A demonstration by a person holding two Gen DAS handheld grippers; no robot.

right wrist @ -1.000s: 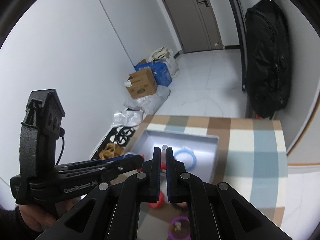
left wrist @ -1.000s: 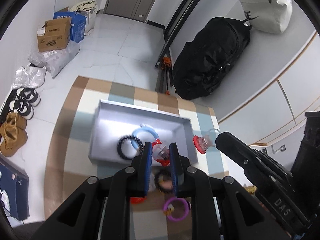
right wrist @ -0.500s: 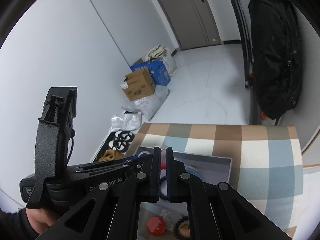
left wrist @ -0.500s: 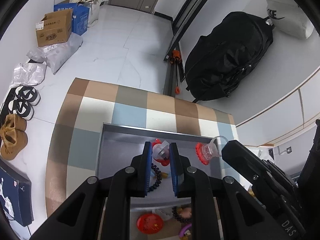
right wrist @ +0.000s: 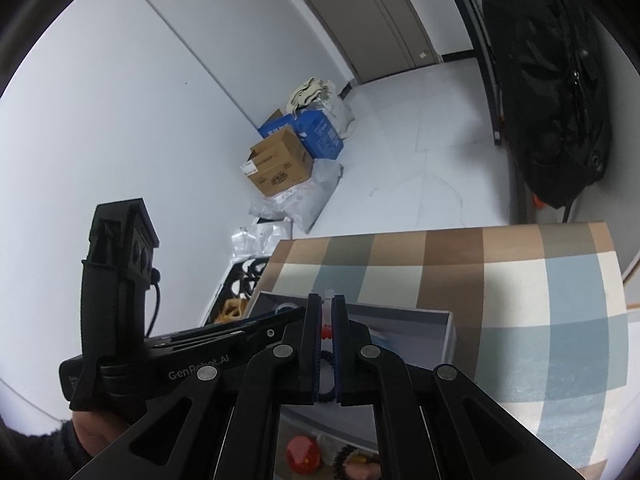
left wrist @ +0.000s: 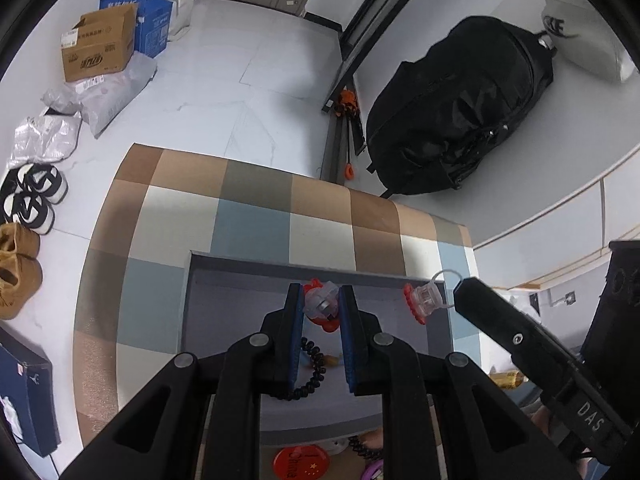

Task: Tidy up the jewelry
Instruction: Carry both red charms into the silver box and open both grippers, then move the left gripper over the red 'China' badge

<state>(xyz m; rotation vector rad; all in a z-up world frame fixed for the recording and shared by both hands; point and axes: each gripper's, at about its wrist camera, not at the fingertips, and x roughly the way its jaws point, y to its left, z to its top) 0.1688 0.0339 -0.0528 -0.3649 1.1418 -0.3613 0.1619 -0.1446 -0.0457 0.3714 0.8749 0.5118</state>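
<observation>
My left gripper (left wrist: 320, 306) is shut on a red and clear toy ring (left wrist: 322, 307), held above the grey tray (left wrist: 240, 260). My right gripper (right wrist: 327, 312) is shut on a second red and clear toy ring (left wrist: 424, 302), seen at its tip in the left wrist view, over the tray's right side. In the right wrist view only a sliver of this ring (right wrist: 327, 320) shows between the fingers. A black bead bracelet (left wrist: 310, 372) and a pale blue bangle lie in the tray, partly hidden by my fingers.
The tray sits on a checked tablecloth (left wrist: 256, 216). In front of the tray lie a red badge (left wrist: 300, 462), a dark bead bracelet (left wrist: 362, 446) and a purple ring (left wrist: 374, 472). Boxes (left wrist: 100, 48), shoes (left wrist: 18, 264) and a black backpack (left wrist: 460, 116) are on the floor beyond.
Both grippers have moved forward over the tray, each still holding its toy ring. The loose items on the cloth have slid toward the bottom of the views.
</observation>
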